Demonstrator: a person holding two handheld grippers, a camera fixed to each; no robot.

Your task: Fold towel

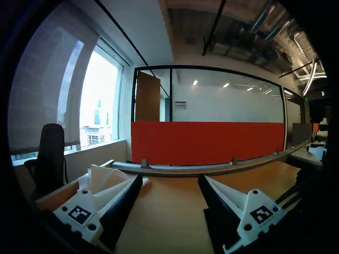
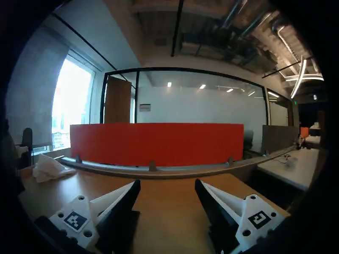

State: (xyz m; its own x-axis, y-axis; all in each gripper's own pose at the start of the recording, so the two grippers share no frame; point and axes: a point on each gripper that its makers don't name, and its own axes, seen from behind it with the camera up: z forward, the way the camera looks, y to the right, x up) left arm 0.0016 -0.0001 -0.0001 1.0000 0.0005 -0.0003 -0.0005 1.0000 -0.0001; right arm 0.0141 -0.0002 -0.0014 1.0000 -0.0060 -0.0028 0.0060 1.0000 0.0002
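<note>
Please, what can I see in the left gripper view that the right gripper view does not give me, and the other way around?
Left gripper view: the white towel bunched just behind one finger of the left gripper, and buildings through the window. Right gripper view: the towel as a whole crumpled heap toward the picture's left edge, apart from the right gripper. Shared: the wooden desk, the red divider, and open jaws with nothing between them.

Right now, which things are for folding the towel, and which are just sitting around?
For the job: white towel, crumpled; wooden desk under it; left claw, open; right claw, open.
Just sitting around: red divider; black chair; window.
</note>
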